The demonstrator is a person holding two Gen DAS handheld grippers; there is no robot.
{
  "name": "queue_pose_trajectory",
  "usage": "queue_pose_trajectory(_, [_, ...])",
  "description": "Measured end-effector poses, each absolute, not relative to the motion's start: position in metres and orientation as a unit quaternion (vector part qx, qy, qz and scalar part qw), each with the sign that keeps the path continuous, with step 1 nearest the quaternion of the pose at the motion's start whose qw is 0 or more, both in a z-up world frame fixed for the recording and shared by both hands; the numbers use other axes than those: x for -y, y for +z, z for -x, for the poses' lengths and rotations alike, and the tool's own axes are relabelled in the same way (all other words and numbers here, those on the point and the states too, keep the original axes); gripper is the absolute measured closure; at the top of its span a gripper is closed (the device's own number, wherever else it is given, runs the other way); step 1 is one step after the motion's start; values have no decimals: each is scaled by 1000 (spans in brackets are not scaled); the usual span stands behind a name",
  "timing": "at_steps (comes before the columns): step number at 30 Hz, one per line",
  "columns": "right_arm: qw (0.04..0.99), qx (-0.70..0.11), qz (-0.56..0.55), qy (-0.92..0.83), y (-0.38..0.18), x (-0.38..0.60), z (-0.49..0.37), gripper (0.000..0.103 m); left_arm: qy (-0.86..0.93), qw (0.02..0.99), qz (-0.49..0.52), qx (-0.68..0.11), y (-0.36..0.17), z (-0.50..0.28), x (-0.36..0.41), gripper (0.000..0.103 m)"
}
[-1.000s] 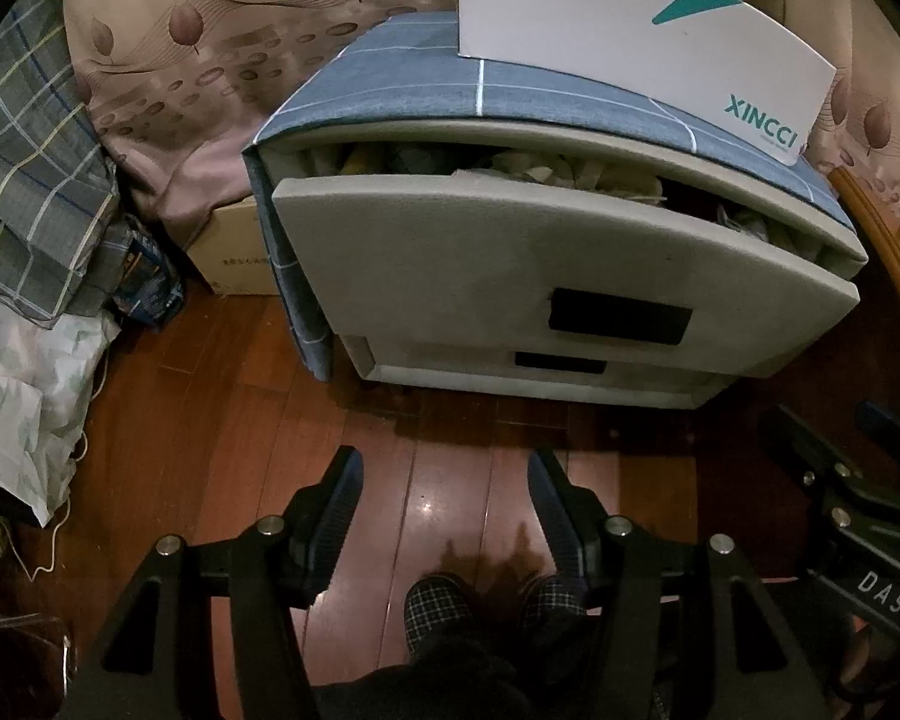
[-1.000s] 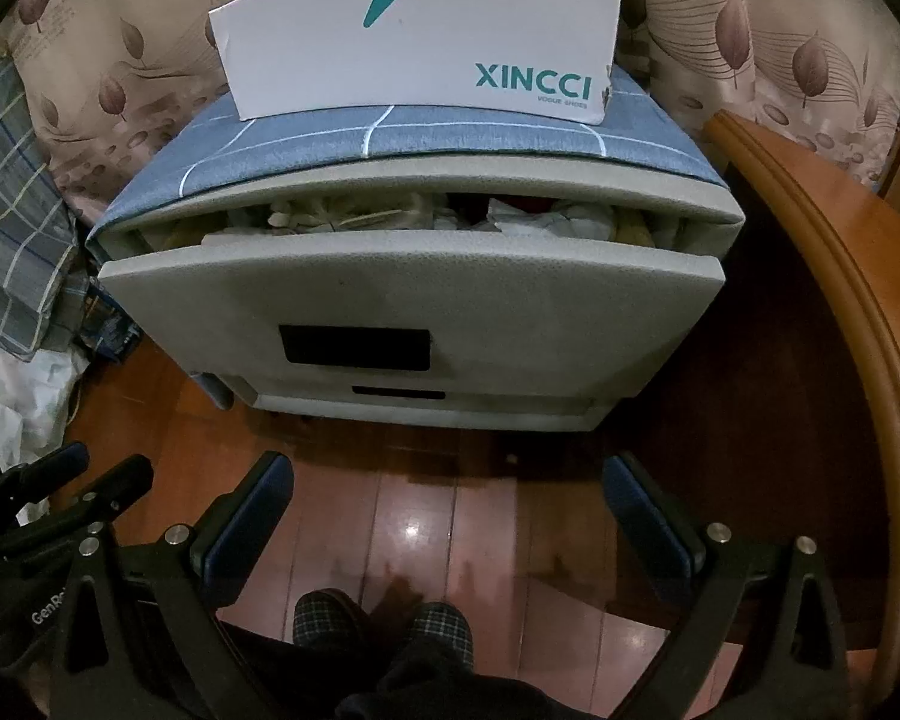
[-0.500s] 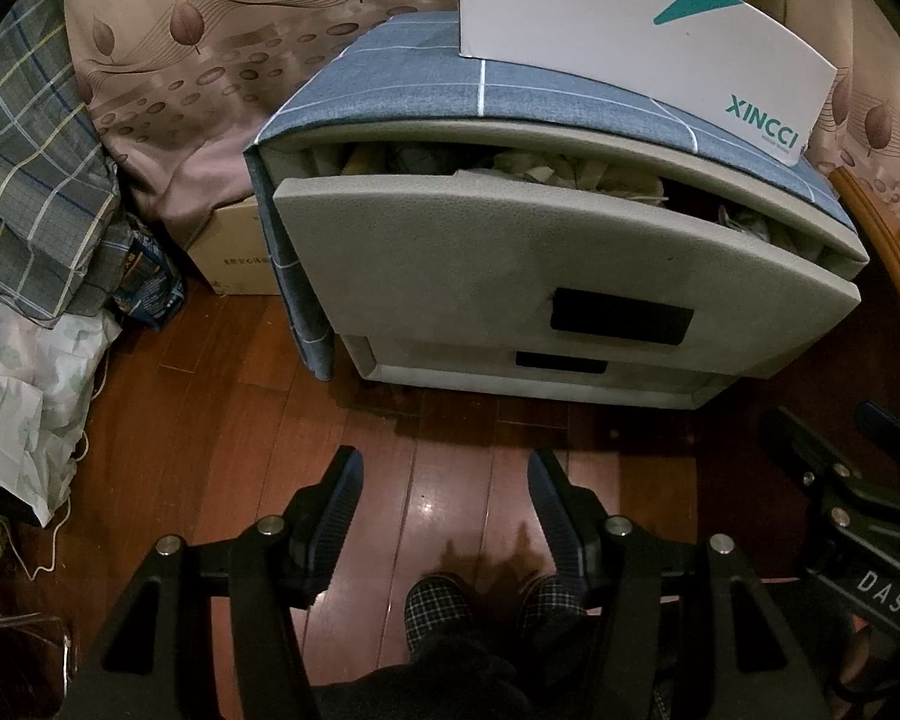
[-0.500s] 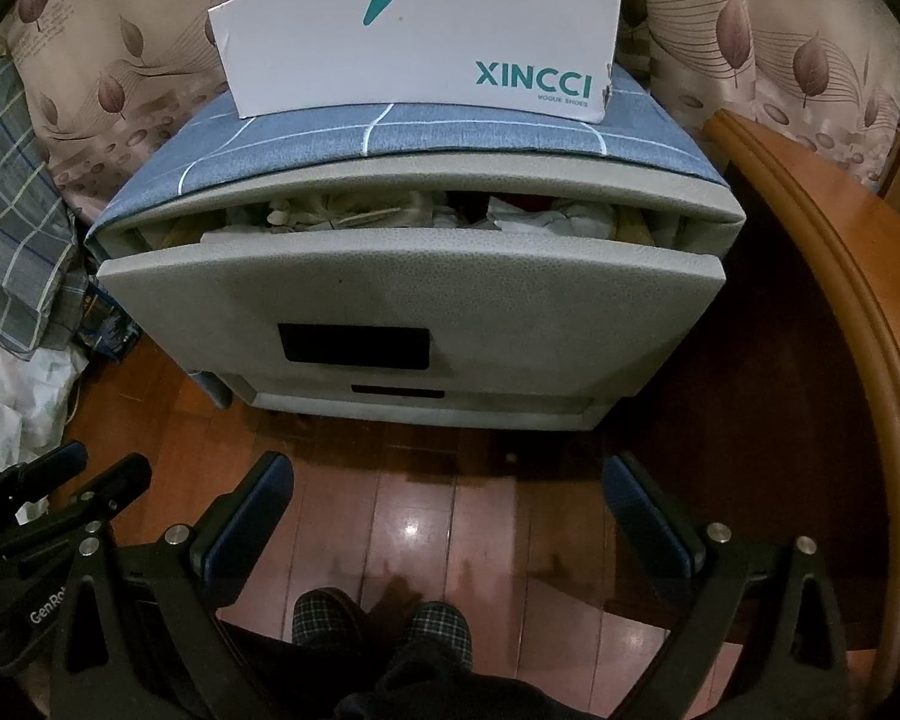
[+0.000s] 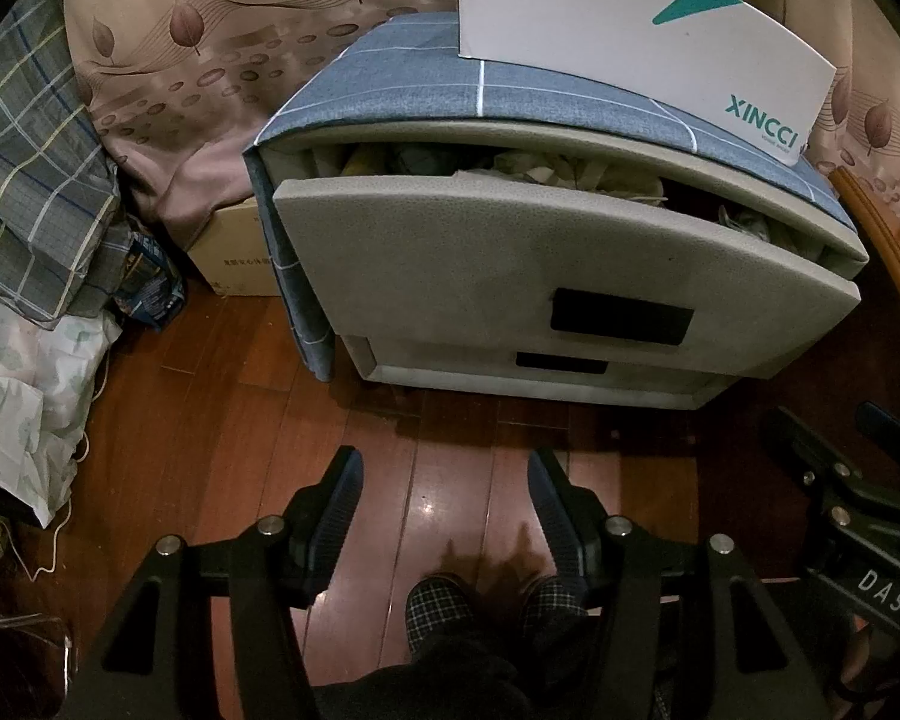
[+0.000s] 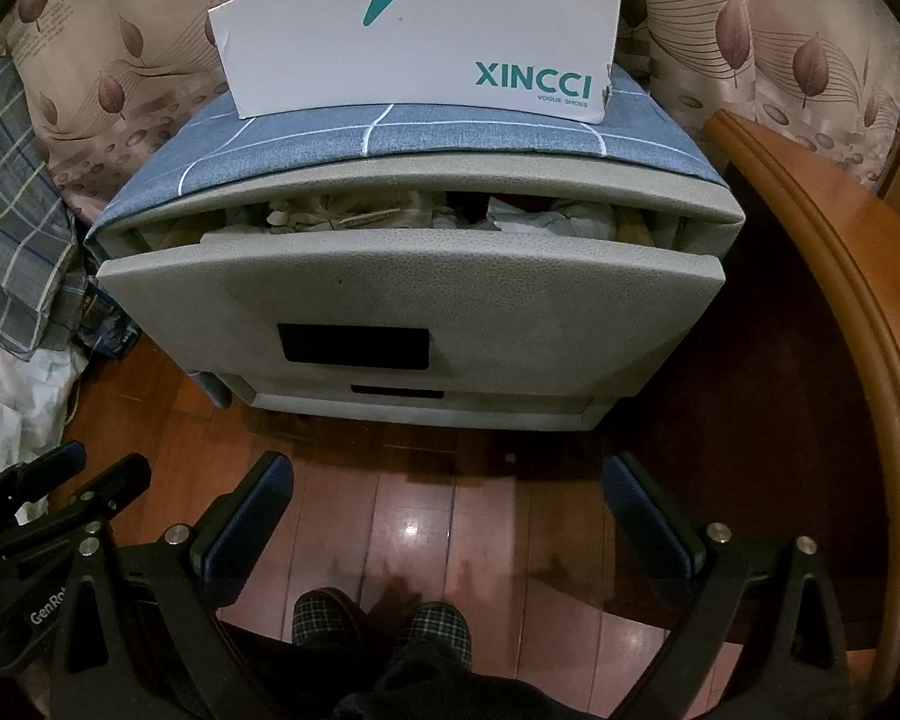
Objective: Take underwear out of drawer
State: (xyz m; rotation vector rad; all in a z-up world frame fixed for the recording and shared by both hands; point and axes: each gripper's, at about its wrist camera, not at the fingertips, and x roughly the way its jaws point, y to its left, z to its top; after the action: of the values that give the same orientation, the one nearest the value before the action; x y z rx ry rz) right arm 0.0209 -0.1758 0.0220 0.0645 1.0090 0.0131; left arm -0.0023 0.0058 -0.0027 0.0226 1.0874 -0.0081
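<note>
Grey top drawer [image 6: 414, 294] is standing partly open mid-frame, its long axis running left-right, crumpled underwear [image 6: 390, 213] showing; left claw [image 5: 444, 468] and right claw [image 6: 450, 474] are hovering open, empty.

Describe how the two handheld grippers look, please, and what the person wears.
Both are black frames with silver bolts. The left gripper and right gripper have dark blue finger pads. White lettering marks each body. The person wears checked slippers and dark trousers.
</note>
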Motion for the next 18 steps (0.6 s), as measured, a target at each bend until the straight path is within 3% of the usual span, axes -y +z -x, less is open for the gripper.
queue_pose_trajectory(18, [876, -482, -32, 6, 21, 176, -21, 1, -5, 855, -10, -518, -4, 1, -5, 45])
